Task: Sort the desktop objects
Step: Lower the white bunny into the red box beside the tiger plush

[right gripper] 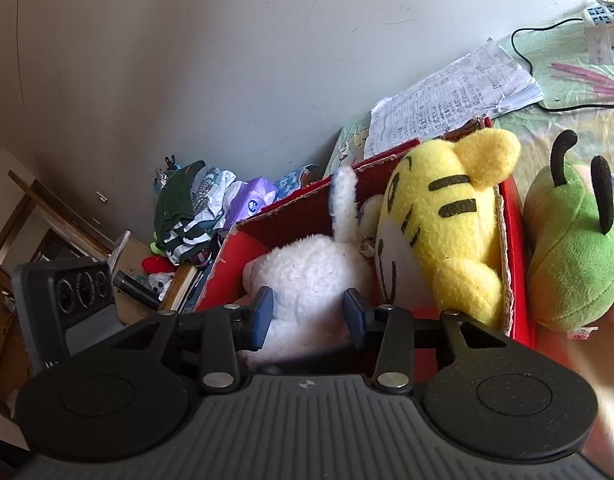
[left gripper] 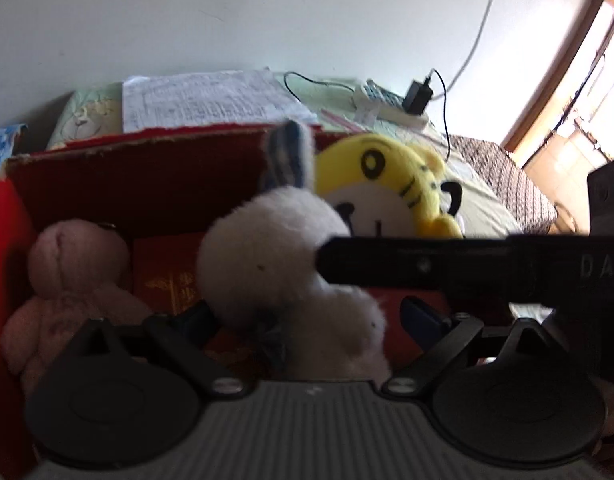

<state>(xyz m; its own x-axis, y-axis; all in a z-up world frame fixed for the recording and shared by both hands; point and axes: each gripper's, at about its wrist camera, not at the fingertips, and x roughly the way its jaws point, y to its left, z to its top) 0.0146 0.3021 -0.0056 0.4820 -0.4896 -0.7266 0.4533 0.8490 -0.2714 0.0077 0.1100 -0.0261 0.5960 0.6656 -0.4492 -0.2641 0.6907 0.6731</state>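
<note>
Your right gripper point(right gripper: 309, 314) stood with its blue pads point(right gripper: 262, 318) on either flank of the white plush rabbit point(right gripper: 307, 276), jaws part-way in; the fur bulged between them, so it looked pinched, though contact on the right pad was hard to confirm. The rabbit sat inside the red cardboard box point(right gripper: 519, 240), one ear up toward 12 o'clock.

In the left wrist view the same white plush rabbit point(left gripper: 263, 256) filled the centre, blurred. Your left gripper point(left gripper: 307, 320) was spread wide, its fingers point(left gripper: 425, 316) at 4 and 8 o'clock of the toy and closed on nothing. The black finger of your right gripper point(left gripper: 427, 266) crossed in from 3 o'clock and touched the rabbit's side.

Yellow tiger plush point(right gripper: 439, 216) lay against the box's right wall, touching the rabbit at its 2 o'clock. Pink plush point(left gripper: 71, 280) sat in the box at 9 o'clock, beside a dark red booklet point(left gripper: 167, 276) with gold print. Green plush point(right gripper: 575, 248) lay outside the box, just beside its right wall.

A stack of printed papers point(right gripper: 451, 100) lay beyond the box at 1 o'clock; a power strip point(right gripper: 605, 26) with a black cable lay farther out, at 2 o'clock on the cloth.
</note>
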